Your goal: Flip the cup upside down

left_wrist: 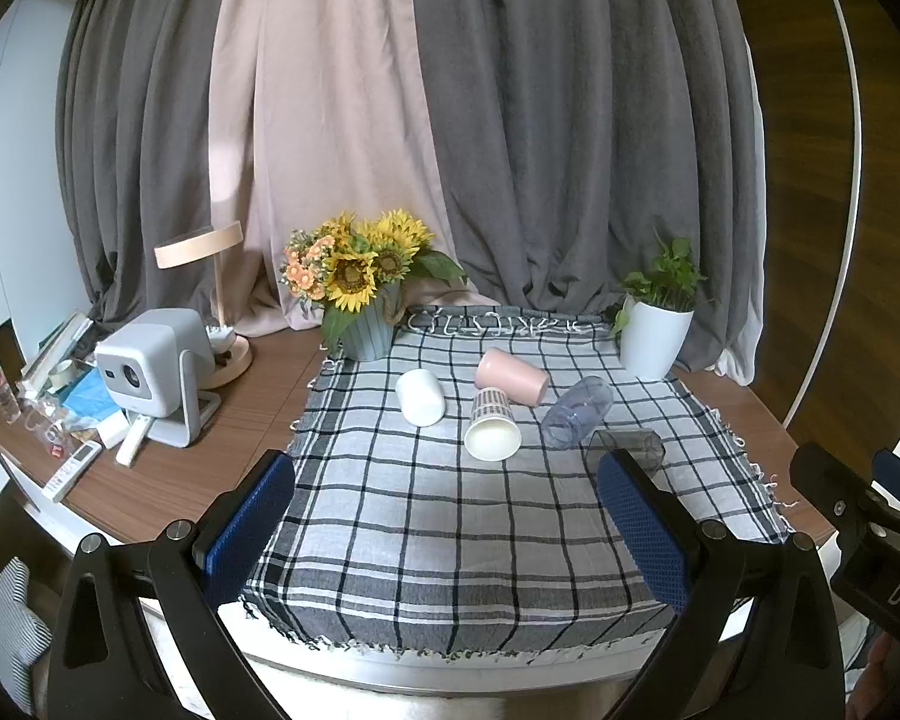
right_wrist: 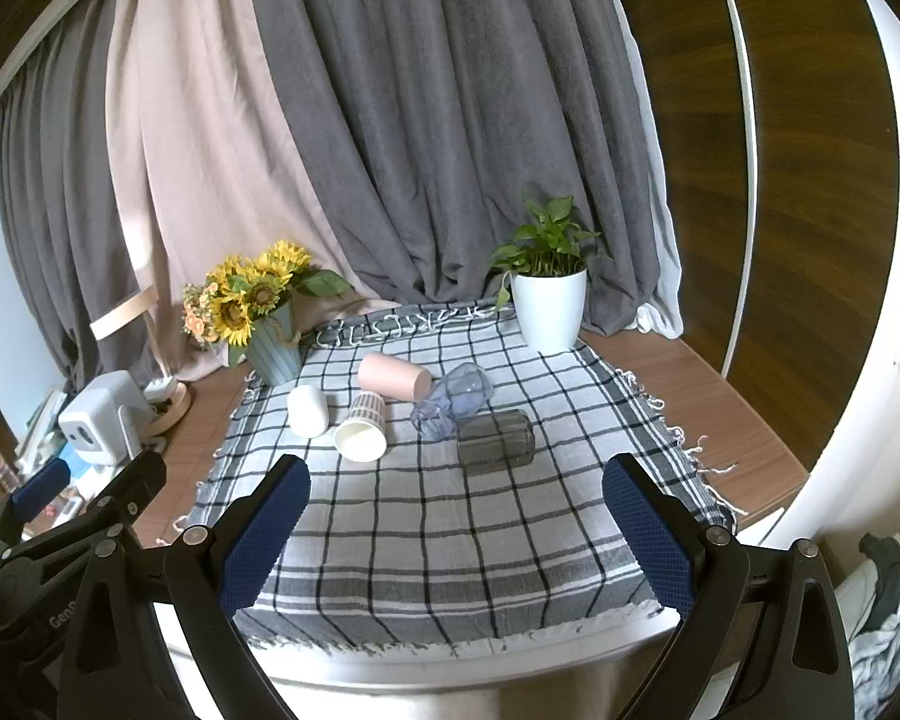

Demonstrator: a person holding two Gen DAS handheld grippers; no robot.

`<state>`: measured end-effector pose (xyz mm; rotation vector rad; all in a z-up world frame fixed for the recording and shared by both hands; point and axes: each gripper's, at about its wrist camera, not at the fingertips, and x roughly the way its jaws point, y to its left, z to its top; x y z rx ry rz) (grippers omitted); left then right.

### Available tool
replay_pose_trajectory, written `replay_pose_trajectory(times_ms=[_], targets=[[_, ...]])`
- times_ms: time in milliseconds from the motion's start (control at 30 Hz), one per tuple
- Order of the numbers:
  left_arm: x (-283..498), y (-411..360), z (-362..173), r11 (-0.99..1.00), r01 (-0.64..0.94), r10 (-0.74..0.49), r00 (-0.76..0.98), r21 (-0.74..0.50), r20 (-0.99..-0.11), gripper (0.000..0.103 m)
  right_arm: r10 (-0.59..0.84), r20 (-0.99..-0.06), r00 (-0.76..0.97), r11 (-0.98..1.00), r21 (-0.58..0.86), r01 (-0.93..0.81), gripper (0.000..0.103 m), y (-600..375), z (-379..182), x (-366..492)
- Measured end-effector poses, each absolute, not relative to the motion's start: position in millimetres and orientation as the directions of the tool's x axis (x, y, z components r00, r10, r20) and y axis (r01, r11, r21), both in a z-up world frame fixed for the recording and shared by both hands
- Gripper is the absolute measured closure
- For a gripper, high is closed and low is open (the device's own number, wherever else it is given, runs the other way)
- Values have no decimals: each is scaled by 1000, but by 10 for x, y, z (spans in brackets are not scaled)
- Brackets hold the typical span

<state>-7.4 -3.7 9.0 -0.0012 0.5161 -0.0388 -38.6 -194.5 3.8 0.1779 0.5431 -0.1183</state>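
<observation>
Several cups lie on their sides on the checked cloth (left_wrist: 426, 516): a white cup (left_wrist: 420, 397), a pink cup (left_wrist: 511, 376), a striped paper cup (left_wrist: 492, 425) with its mouth toward me, a clear bluish cup (left_wrist: 577, 412) and a smoky grey glass (left_wrist: 629, 443). They also show in the right wrist view: white cup (right_wrist: 308, 411), pink cup (right_wrist: 394, 377), paper cup (right_wrist: 363, 427), bluish cup (right_wrist: 453, 399), grey glass (right_wrist: 497, 441). My left gripper (left_wrist: 447, 483) and right gripper (right_wrist: 457, 486) are both open and empty, held above the cloth's near edge, short of the cups.
A sunflower vase (left_wrist: 363, 291) stands at the cloth's back left, a white potted plant (left_wrist: 657, 318) at the back right. A projector (left_wrist: 153, 372), lamp (left_wrist: 210, 276) and remotes (left_wrist: 72, 471) crowd the left of the wooden table (left_wrist: 150, 480). Curtains hang behind.
</observation>
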Motion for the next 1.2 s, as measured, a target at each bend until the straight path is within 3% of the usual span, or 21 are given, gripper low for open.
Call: replay_pose_trajectory(times_ms=[367,700,1200], targets=[[-64,-31,82,999,36,-37,866,-11,-499,0,-66,-523,850,978,136,159,4,-1935,11,-358],[227,79,-93,998,67,-53,820,5,-569,0,-50,-582,811,976,144,163,4,-1840,-89,-266],[1107,40,-478,999,-52,45,745,10,-665,0,21,-671,741,989,121,82,3,-1866,-436,749]])
